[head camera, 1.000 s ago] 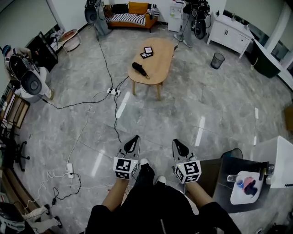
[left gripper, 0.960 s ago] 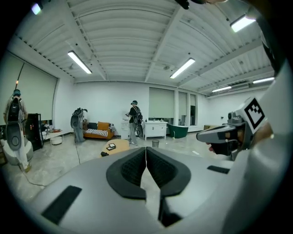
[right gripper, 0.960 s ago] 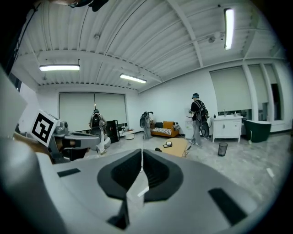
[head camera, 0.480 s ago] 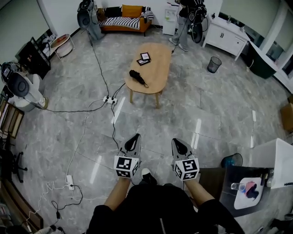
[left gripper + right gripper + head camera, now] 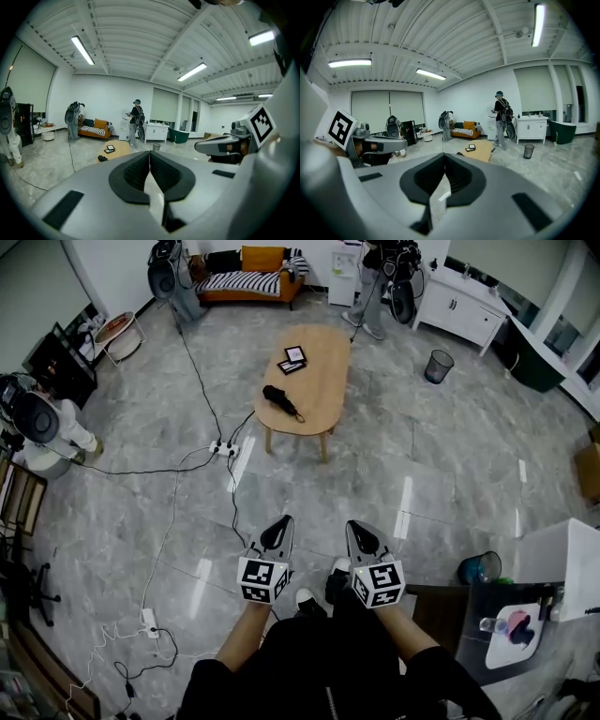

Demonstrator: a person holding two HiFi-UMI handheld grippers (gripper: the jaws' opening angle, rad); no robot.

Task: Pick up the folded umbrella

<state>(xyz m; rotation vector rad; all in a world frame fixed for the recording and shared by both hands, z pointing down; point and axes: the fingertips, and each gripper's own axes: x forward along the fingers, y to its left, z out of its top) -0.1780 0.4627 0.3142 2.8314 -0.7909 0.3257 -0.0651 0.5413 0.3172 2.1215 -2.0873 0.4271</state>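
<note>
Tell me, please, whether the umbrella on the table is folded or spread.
Folded: the umbrella lies flat on the wooden table as a compact dark bundle, no canopy spread.

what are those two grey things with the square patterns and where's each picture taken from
A person holds a two-jaw tool in each hand: the left gripper and the right gripper. The head view comes from a camera on the person's head, looking down; the other two come from a camera on each gripper, looking along its jaws. Both grippers are shut and empty. Ahead stands a wooden table; on it lie a folded black umbrella and two flat dark cards.
</note>
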